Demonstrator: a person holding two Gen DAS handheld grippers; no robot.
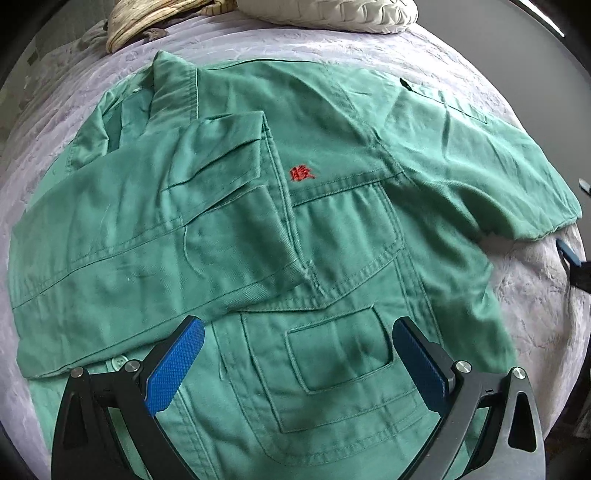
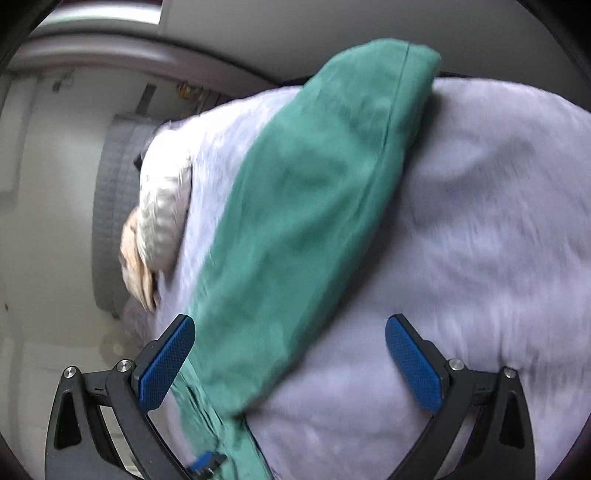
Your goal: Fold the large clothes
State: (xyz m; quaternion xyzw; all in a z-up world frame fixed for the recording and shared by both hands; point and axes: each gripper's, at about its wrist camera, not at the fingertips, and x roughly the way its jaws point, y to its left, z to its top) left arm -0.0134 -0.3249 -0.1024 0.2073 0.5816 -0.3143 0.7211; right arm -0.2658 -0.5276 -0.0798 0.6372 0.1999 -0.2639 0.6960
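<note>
A large green work jacket [image 1: 258,206] lies spread on a pale lilac bedcover [image 1: 535,295]. It has red embroidered characters [image 1: 301,173] on the chest. Its left sleeve is folded across the front; the right sleeve [image 1: 480,147] stretches out to the right. My left gripper [image 1: 297,363] is open and empty, just above the jacket's lower pockets. In the right wrist view the outstretched sleeve [image 2: 306,206] runs diagonally over the bedcover [image 2: 480,229]. My right gripper [image 2: 290,360] is open and empty above the sleeve's near end. The right view is motion-blurred.
White pillows [image 1: 332,14] and a beige cushion [image 1: 147,22] sit at the bed's far end. In the right wrist view they show at left [image 2: 162,221], beside a grey padded headboard [image 2: 114,206] and a white wall. The bed's edge curves at right.
</note>
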